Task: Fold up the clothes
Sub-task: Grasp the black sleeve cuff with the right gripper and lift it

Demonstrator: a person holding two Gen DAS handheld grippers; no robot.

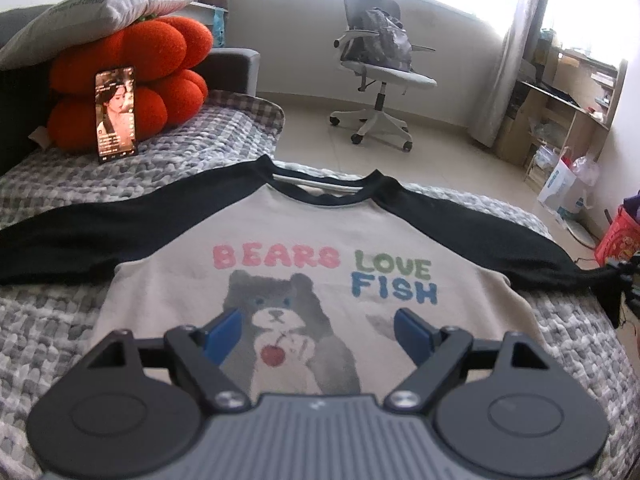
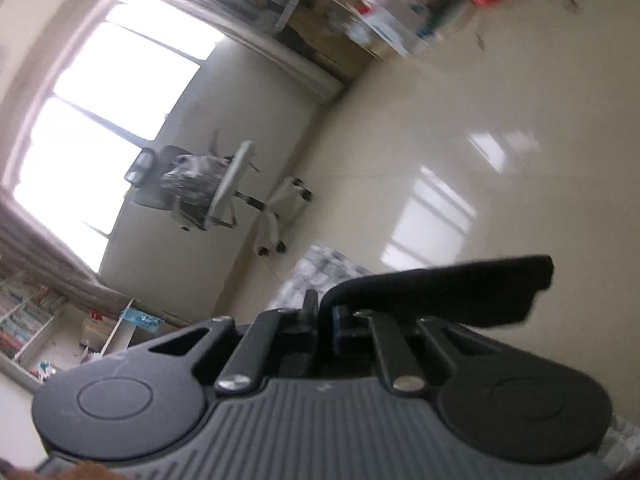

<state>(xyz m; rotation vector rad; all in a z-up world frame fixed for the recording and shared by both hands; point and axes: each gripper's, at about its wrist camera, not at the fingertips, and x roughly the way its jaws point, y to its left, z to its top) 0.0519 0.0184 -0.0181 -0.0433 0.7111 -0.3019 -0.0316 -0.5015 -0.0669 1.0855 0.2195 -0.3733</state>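
Observation:
A beige T-shirt (image 1: 288, 240) with black raglan sleeves and a bear print reading "BEARS LOVE FISH" lies flat, front up, on a grey checked bed cover (image 1: 72, 320). My left gripper (image 1: 318, 330) is open with blue pads and hovers over the shirt's lower chest. My right gripper (image 2: 326, 312) is shut on the end of the shirt's black right sleeve (image 2: 440, 284), which sticks out to the right of the fingers. In the left wrist view that sleeve end (image 1: 600, 280) is pulled out at the far right edge, where the right gripper (image 1: 630, 280) shows.
A phone (image 1: 115, 114) leans on an orange pumpkin cushion (image 1: 132, 80) with a grey pillow (image 1: 92, 12) on top, at the back left. An office chair (image 1: 380, 64) stands on the tiled floor beyond the bed. Shelves and bags (image 1: 568, 184) line the right wall.

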